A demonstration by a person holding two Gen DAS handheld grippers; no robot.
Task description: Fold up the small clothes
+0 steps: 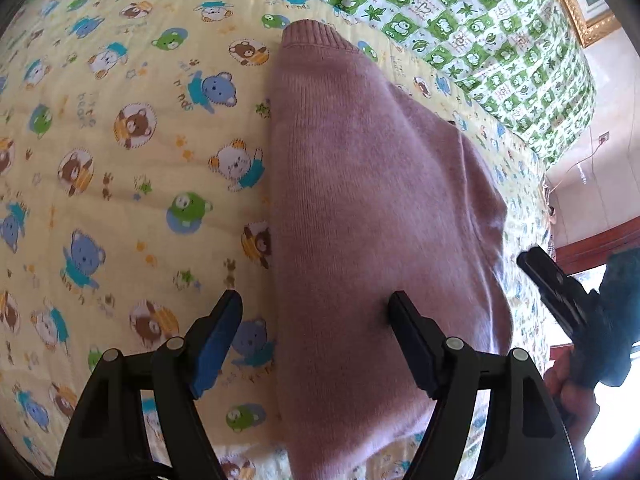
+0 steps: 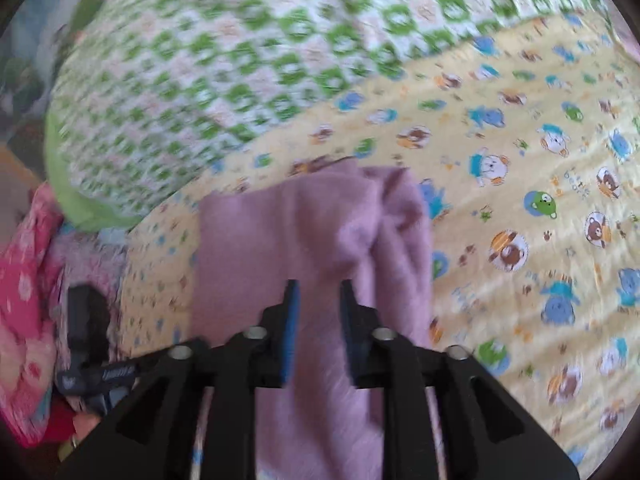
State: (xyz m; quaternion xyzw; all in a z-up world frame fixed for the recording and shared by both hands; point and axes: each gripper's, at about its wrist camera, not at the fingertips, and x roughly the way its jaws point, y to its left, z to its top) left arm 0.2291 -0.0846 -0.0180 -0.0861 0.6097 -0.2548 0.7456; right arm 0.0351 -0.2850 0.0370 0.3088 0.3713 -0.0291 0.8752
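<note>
Garment: pink knit sweater (image 1: 372, 208) lies lengthwise on bear-print quilt (image 1: 120, 160), ready for folding.
Left gripper (image 1: 316, 308): spread wide, holding nothing.
Right gripper (image 2: 318, 292): narrowed over sweater; blurred, grip unclear.

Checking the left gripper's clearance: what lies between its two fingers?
In the left wrist view, the pink sweater's left edge and bare bear-print blanket; the left gripper is open.

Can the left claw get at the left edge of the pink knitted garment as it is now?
Probably yes. The left claw stands open astride that edge of the pink knitted garment, with nothing between them.
</note>
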